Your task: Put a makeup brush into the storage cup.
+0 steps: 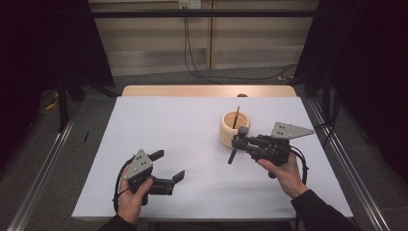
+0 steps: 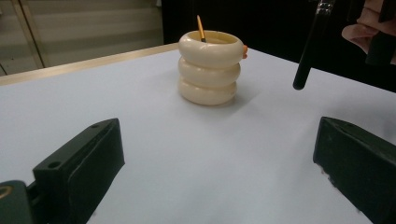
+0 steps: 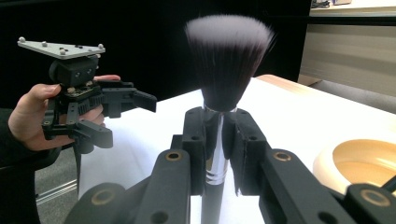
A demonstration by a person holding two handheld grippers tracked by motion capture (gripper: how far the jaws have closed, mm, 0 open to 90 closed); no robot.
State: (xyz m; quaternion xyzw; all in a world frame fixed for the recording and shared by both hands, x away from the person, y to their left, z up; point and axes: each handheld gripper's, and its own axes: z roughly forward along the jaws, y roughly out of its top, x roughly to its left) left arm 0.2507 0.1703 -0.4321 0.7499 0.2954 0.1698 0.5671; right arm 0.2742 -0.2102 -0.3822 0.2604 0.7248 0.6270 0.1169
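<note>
A makeup brush (image 1: 232, 157) with a black handle and a dark, pale-tipped head (image 3: 229, 56) stands upright in my right gripper (image 1: 238, 142), just in front of the cream ringed holder (image 1: 229, 134). The jaws of the right gripper (image 3: 217, 128) are shut on the brush's silver collar. A thin orange-handled brush (image 1: 236, 116) leans inside the holder (image 2: 209, 67). My left gripper (image 1: 168, 165) sits low over the table at the front left, open and empty, well apart from the holder. The left gripper (image 2: 217, 140) faces the holder, and the makeup brush's handle (image 2: 307, 53) hangs at the upper right.
A white sheet (image 1: 192, 125) covers the table, with a wooden strip (image 1: 207, 90) along the far edge. Metal rails (image 1: 45, 163) run down both sides. Cables (image 1: 202, 72) lie on the floor beyond the table. Dark curtains stand at both sides.
</note>
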